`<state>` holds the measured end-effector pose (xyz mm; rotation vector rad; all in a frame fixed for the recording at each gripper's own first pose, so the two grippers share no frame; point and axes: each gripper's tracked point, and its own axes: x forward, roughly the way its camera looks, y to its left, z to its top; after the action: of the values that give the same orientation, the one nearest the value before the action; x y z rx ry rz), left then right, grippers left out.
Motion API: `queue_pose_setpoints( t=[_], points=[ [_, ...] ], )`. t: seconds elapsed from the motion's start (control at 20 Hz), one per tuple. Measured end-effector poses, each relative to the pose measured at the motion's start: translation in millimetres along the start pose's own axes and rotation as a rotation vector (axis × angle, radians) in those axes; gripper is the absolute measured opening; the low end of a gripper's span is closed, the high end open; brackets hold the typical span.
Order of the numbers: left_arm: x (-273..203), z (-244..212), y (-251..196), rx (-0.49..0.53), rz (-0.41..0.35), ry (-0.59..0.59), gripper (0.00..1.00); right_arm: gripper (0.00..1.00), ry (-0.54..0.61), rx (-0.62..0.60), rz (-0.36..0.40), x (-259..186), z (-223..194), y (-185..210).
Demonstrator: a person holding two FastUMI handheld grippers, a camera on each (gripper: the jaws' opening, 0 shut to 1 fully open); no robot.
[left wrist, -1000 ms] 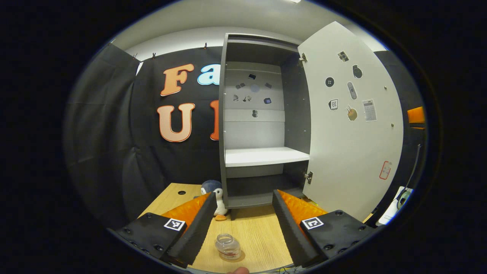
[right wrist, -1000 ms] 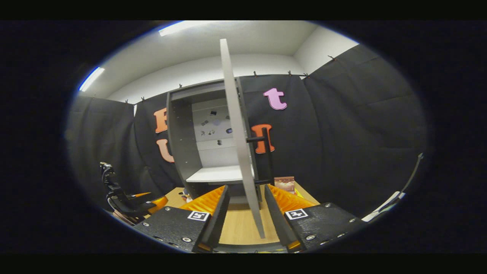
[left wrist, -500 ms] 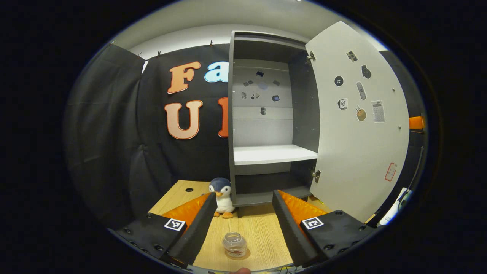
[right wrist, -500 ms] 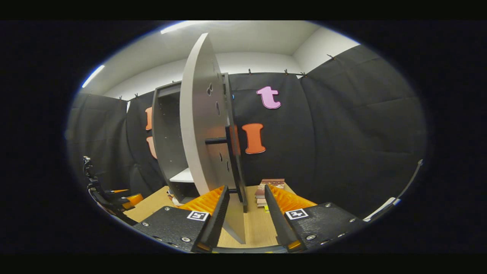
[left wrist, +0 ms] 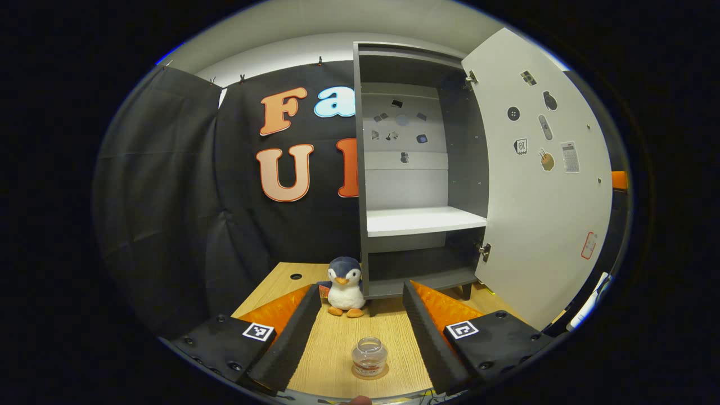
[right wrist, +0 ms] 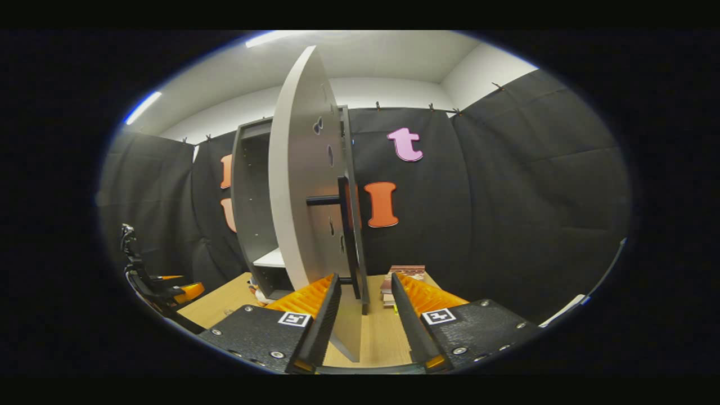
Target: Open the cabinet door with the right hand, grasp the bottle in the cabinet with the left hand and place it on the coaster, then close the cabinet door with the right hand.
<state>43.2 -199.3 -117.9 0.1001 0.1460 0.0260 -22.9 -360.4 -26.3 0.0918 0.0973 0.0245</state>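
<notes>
Left claw (left wrist: 355, 315) wide apart, empty, bottle (left wrist: 369, 356) between fingers

No readable word, brand or number stands on any object. The white inner face of the open cabinet door (left wrist: 540, 185) carries small picture stickers (left wrist: 521, 146) and a red-outlined label (left wrist: 588, 245), all too small to read, and further small stickers on the pale back panel of the grey cabinet (left wrist: 402, 135) are likewise illegible. Each of the left gripper's (left wrist: 357, 323) black finger mounts bears a square black-and-white coded marker (left wrist: 258, 331), as do those of the right gripper (right wrist: 364, 318), marker (right wrist: 295, 319); these hold patterns, not text.
</notes>
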Motion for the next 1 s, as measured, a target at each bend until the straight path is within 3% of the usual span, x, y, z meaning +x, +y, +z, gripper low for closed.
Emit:
queue_pose_setpoints(
  t=[0.35, 0.75, 0.8, 0.85, 0.9, 0.95, 1.0],
  points=[
    [10.1, 5.0, -3.6, 0.002, -0.069, -0.021, 0.95, 0.57, 0.029, 0.009, 0.049, 5.4, -4.7, 40.6],
    [24.3, -14.2, 57.1, -0.051, -0.015, 0.034, 0.95, 0.57, 0.040, 0.051, 0.125, 20.2, -12.5, 101.9],
    [25.9, -16.4, 63.3, -0.057, -0.009, 0.040, 0.95, 0.65, 0.043, 0.053, 0.130, 23.3, -12.8, 107.1],
    [26.7, -17.8, 69.6, -0.060, -0.002, 0.044, 0.95, 0.49, 0.041, 0.055, 0.134, 26.0, -12.7, 111.8],
    [28.8, -18.6, 75.6, -0.058, 0.003, 0.045, 0.95, 0.65, 0.044, 0.052, 0.139, 29.0, -11.0, 117.2],
    [29.9, -18.5, 81.9, -0.055, 0.007, 0.044, 0.95, 0.66, 0.042, 0.046, 0.143, 30.4, -11.0, 122.3],
    [31.4, -16.5, 87.7, -0.053, 0.009, 0.040, 0.95, 0.59, 0.043, 0.043, 0.148, 31.4, -10.5, 121.3]
  ],
)
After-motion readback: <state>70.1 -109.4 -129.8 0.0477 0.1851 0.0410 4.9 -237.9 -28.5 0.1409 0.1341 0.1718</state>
